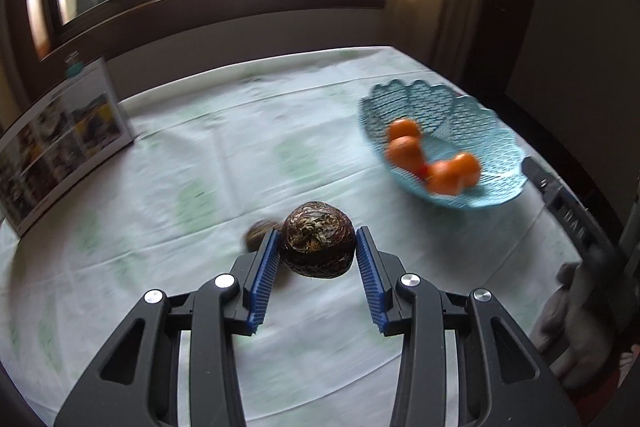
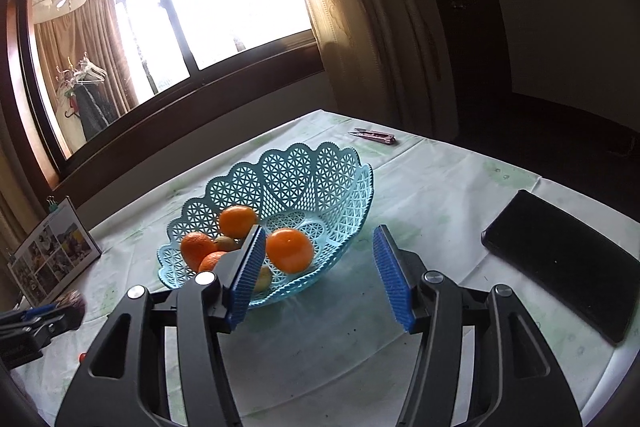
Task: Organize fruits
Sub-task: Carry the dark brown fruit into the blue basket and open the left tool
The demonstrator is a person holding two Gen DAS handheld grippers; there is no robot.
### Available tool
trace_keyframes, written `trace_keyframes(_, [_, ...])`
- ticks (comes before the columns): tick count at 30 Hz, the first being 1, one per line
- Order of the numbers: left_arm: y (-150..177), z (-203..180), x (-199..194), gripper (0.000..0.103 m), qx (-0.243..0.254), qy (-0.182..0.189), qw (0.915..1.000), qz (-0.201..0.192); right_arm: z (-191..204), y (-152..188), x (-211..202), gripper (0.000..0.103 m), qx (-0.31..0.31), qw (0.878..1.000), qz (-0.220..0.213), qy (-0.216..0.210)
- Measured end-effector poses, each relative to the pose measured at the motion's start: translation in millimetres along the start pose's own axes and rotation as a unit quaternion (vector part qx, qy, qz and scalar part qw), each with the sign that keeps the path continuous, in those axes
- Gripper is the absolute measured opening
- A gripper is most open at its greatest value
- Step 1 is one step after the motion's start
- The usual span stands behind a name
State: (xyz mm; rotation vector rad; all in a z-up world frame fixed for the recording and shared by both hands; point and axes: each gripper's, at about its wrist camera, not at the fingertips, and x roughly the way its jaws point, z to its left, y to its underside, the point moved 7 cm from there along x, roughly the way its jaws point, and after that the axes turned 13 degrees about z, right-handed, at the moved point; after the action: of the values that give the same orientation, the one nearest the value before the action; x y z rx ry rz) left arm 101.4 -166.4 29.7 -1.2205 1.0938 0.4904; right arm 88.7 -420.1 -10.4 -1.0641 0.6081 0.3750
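Brown fruit [image 1: 317,239] pinched in left hand-held gripper [image 1: 317,251] — right hand-held gripper [image 2: 320,279] parted, empty.

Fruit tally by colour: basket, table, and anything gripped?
orange fruit, in the basket: 4
yellowish-green fruit, small, in the basket: 2
dark brown fruit: 2, one in the left gripper, one on the table behind it
Total: 8

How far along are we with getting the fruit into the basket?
Done: four oranges lie in the blue basket, with smaller fruit half hidden among them. In hand: the left gripper grips a brown round fruit. Left: another brownish fruit on the tablecloth behind it. The right gripper is open, empty.
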Motion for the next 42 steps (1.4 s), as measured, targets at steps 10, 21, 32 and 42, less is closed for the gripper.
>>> trace_keyframes(10, [-37.7, -55.5, 25.1, 0.04, 0.033, 0.03, 0.999, 0.003, -12.3, -0.9, -2.7, 0.058, 0.032, 0.999, -0.004, -0.015])
trace_keyframes(21, [-58.4, -83.5, 58.7, 0.04, 0.06, 0.042, 0.9973, 0.012, -11.1, -1.4, -7.8, 0.058, 0.032, 0.999, -0.015, -0.015])
trace_keyframes(32, [-84.4, -93.2, 76.4, 0.04, 0.042, 0.075, 0.9963, 0.004, -18.0, -3.7, -10.7, 0.058, 0.046, 0.999, -0.024, -0.01])
trace_keyframes(42, [-99.9, -84.3, 63.6, 0.07, 0.019, 0.087, 0.9959, -0.017, -18.9, -4.4, -13.9, 0.058, 0.046, 0.998, -0.033, -0.003])
